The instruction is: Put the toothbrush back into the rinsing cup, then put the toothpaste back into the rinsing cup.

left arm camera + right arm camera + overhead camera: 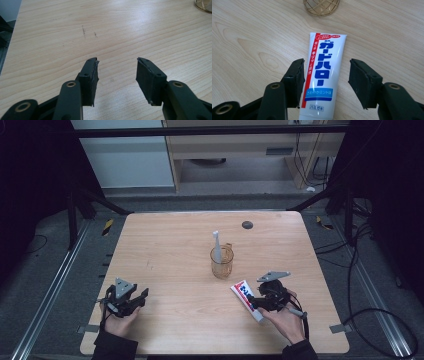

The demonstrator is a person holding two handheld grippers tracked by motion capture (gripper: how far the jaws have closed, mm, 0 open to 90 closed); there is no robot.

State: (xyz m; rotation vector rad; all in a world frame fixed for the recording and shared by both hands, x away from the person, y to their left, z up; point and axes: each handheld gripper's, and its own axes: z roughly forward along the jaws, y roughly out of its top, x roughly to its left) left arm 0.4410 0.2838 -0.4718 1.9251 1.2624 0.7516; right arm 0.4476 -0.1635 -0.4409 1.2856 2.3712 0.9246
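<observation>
Toothpaste tube's (pixel 322 75) cap end cut off

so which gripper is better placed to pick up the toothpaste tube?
Right. The right gripper already straddles the toothpaste tube, jaws open on either side. The left gripper sits open over bare table, far from it.

The white toothpaste tube (pixel 324 75) carries big blue Japanese letters "ガードハロー", red text "キリッと良使" on its left stripe, and "ハミガキ" in a small box at the near end.
</observation>
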